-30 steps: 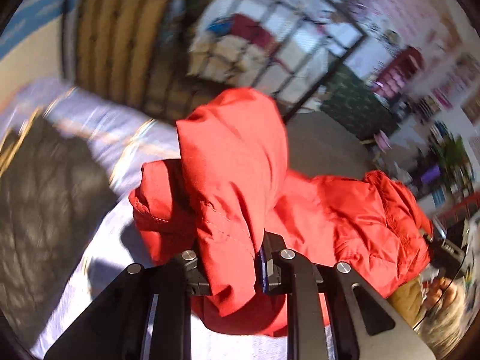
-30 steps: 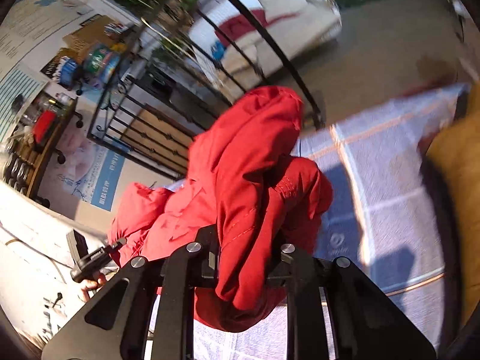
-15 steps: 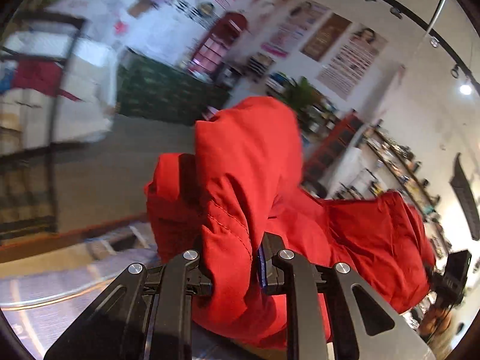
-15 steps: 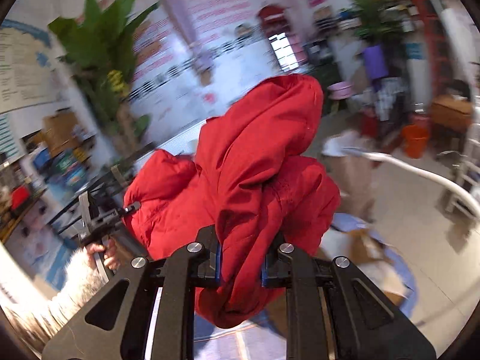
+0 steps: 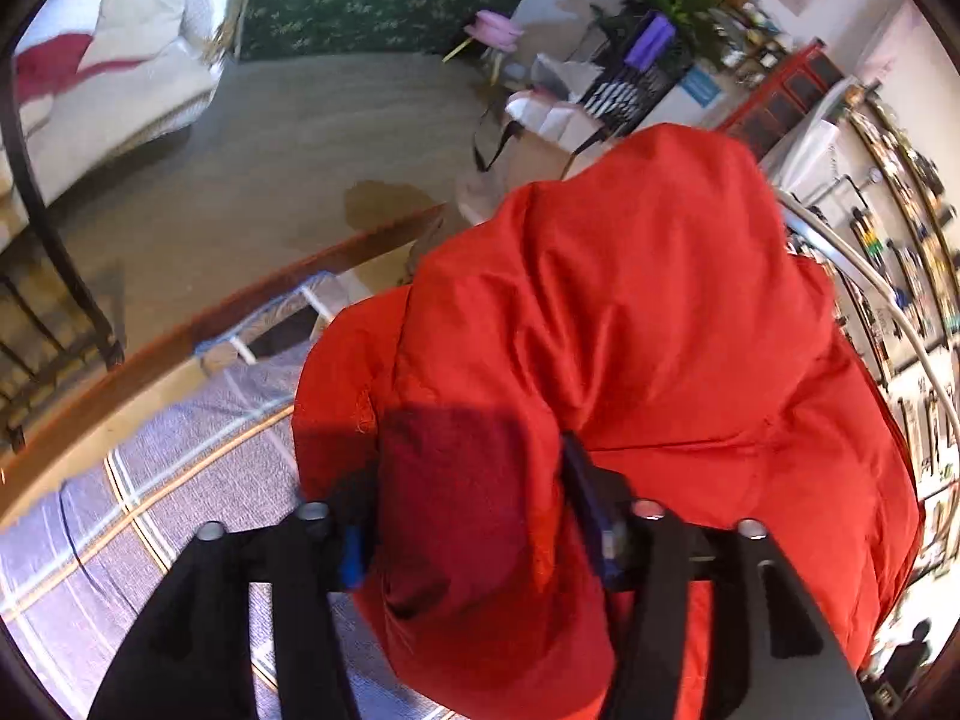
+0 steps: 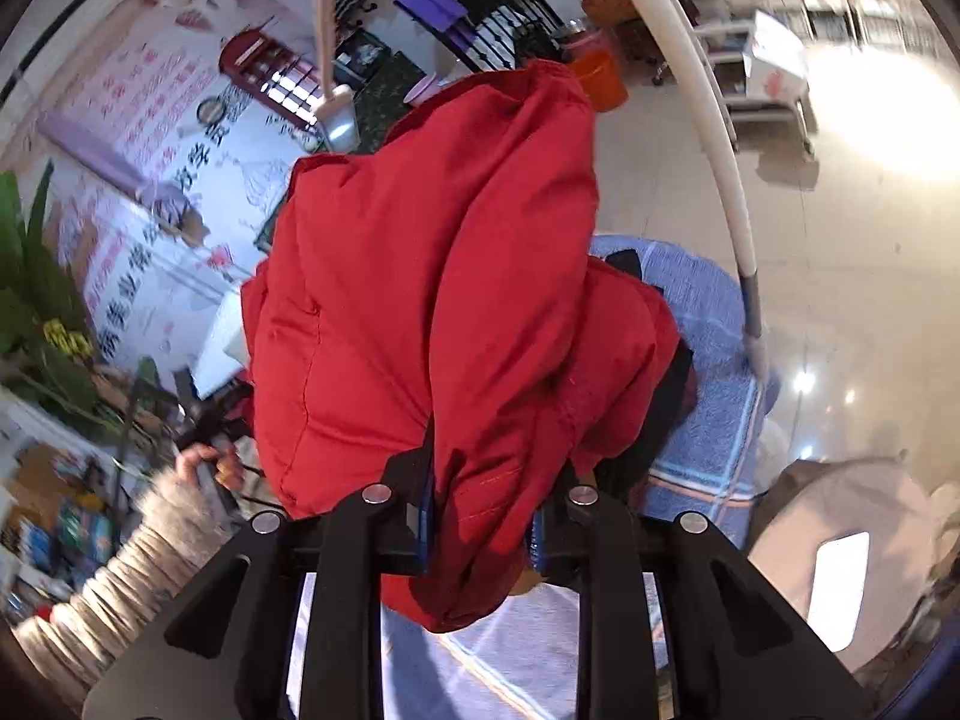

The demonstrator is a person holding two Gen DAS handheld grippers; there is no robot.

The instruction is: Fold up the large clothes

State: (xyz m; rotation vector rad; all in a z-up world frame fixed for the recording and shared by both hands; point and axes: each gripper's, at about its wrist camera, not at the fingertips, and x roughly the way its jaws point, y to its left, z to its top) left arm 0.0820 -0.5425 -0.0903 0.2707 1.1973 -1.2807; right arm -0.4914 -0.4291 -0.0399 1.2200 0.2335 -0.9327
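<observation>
Both grippers carry one red jacket (image 5: 630, 330) in the air above a bed with a blue plaid cover (image 5: 150, 480). On the left, the left gripper (image 5: 474, 540) has its jaws clamped on a thick bunch of fabric; on the right, the right gripper (image 6: 480, 516) pinches another bunch. I judge folding barely begun: nothing lies flat, spreading and every fold remain.

Bright, hard daylight. Blown-out glare on the floor (image 6: 888, 120) at upper right. Sharp dark shadow across the red jacket (image 5: 456, 468). Strong fisheye bending and black corners; motion-smeared backgrounds.
</observation>
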